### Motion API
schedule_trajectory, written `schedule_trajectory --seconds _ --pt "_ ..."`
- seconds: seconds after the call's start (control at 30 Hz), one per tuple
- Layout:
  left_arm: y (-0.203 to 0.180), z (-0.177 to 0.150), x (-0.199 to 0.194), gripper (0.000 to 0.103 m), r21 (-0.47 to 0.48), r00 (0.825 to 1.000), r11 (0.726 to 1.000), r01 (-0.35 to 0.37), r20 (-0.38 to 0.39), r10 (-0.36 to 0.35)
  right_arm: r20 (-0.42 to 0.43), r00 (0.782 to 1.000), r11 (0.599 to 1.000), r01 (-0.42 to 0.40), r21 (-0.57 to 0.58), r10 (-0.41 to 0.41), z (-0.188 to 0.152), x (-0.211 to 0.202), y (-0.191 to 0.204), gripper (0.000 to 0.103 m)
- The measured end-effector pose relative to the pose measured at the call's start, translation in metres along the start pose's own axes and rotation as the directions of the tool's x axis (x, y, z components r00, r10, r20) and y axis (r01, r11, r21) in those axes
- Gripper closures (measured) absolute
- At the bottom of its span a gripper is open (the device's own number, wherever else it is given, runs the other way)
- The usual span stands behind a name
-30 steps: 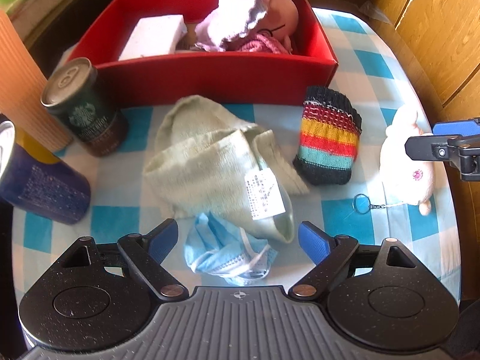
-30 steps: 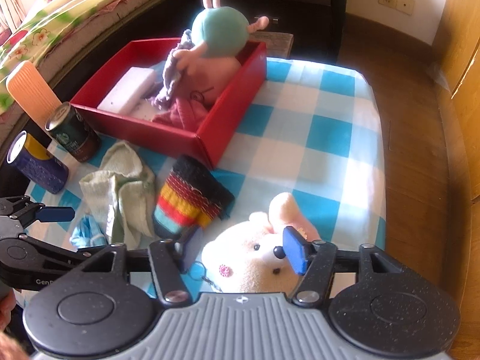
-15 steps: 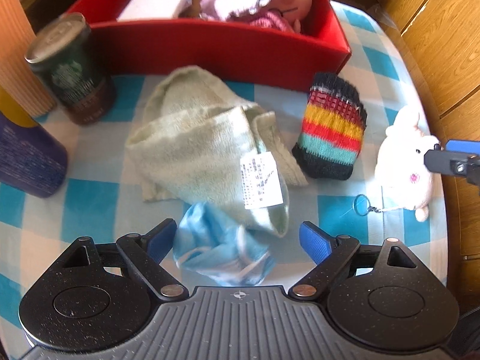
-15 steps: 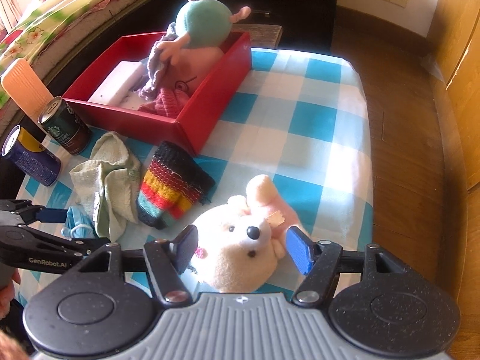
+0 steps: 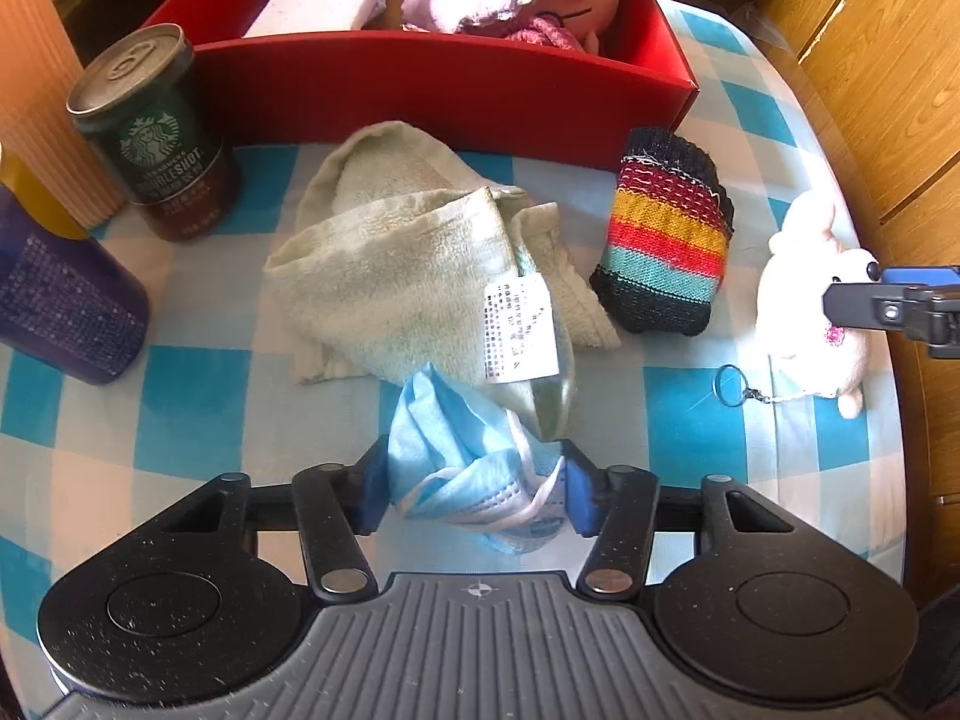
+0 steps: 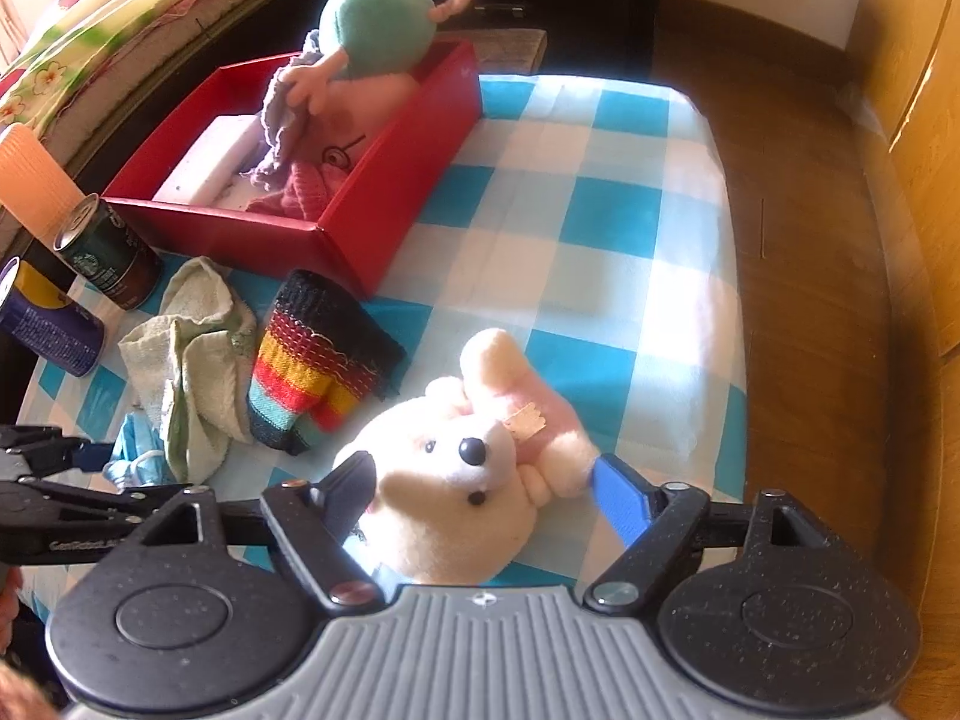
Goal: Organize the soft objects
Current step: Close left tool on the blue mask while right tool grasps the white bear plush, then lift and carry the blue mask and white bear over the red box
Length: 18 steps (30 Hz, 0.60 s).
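My left gripper is shut on a crumpled blue face mask at the near edge of the checked tablecloth. A pale green towel lies just beyond it, and a rainbow-striped knit pouch lies to its right. My right gripper is open around a white plush bunny; its pads stand at the bunny's two sides with a small gap. The bunny also shows in the left wrist view. A red box at the back holds a white sponge and plush toys.
A Starbucks can, a purple can and an orange ribbed cup stand at the left of the table. A keyring trails from the bunny. The table's right edge drops to a wooden floor.
My left gripper has moved forward and closed on the blue mask. My right gripper has moved in around the bunny, which now sits deeper between its fingers.
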<state>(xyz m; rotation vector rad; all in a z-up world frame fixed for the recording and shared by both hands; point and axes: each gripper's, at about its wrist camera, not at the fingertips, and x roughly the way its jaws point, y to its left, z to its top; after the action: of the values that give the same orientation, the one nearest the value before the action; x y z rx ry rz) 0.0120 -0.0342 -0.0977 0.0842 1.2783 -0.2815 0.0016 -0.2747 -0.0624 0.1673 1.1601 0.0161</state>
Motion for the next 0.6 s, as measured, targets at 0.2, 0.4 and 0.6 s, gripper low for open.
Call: schedule_trajectory --seconds 0.2,0.4,0.6 --pt "0.006 0.0 -0.012 0.051 -0.002 1.0 1.0 0.021 0.02 -0.021 -0.023 0.999 1.0 0.023 0.002 -0.023 0.001 0.01 0.009 0.034" --pt "0.012 -0.001 -0.027 0.051 -0.018 0.998 0.999 0.043 0.048 -0.042 -0.054 0.997 0.998 0.055 -0.008 -0.055 0.002 0.018 0.015 0.03" --pt "0.013 -0.001 -0.034 0.05 -0.024 0.996 0.998 0.06 0.064 -0.059 -0.074 0.997 0.999 0.017 0.027 -0.015 0.0 0.027 0.018 0.033"
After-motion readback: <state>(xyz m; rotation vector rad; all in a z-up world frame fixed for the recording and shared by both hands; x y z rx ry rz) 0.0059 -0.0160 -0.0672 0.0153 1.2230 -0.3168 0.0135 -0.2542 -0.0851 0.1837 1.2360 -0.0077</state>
